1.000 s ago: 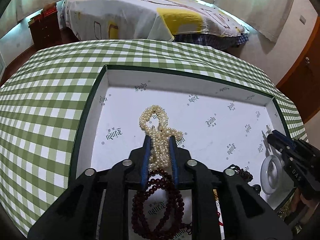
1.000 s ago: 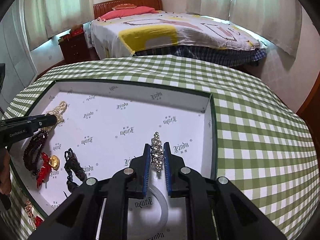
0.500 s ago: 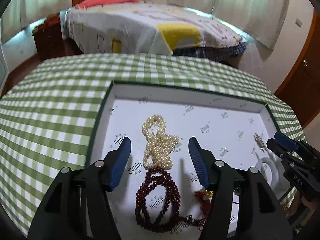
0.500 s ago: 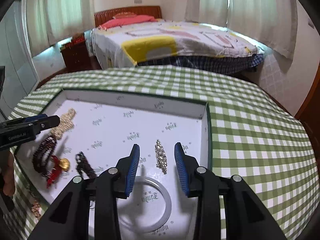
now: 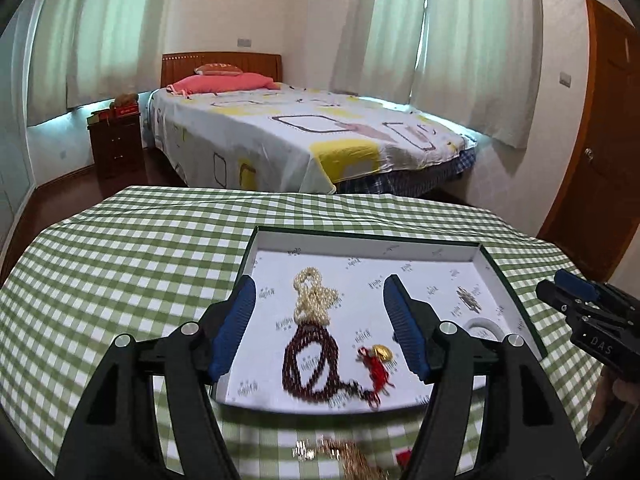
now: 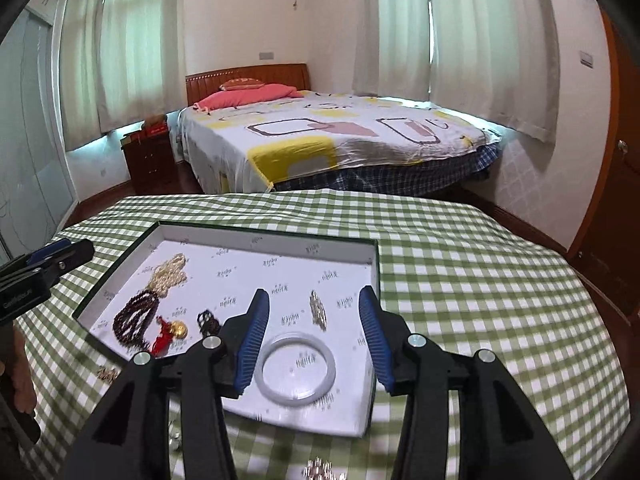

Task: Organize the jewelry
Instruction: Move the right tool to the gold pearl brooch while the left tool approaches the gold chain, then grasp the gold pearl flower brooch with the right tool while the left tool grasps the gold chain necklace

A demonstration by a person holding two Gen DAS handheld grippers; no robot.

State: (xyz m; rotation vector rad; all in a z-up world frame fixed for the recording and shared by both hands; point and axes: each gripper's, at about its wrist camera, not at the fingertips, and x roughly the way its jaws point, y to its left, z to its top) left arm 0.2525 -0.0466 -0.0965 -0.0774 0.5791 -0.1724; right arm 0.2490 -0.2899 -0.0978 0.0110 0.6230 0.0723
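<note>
Step in hand: both grippers hang above the near edge of the box, holding nothing; by my judgement, a pause between placements.
Next move: some jewelry lies on the cloth outside the box, so the next pick likely calls for a dip toward the near table edge, a pinch on one loose piece, and a carry over the box wall.
Table (image 5: 120, 264): one, under a green checked cloth.
Box (image 6: 374, 280): one shallow tray, white printed lining, dark rim, at the middle of the table.
Left gripper (image 5: 320, 328): one, jaws spread wide, empty.
Right gripper (image 6: 314, 344): one, jaws spread wide, empty.
White bangle (image 6: 298, 368): one, flat at the near right corner of the box.
Dark red bead strand (image 5: 310, 364): one, near left of the box, touching the pearls.
Pearl strand (image 5: 314, 296): one, coiled just behind the red beads.
Black beaded piece (image 6: 208, 322): one, mid box.
Rhinestone piece (image 6: 318, 312): one, just behind the bangle.
Gold charm with red tassel (image 5: 378, 358): one, beside the red beads.
Loose pieces on the cloth (image 5: 344, 452): blurred; at least two clusters, exact count unclear.
</note>
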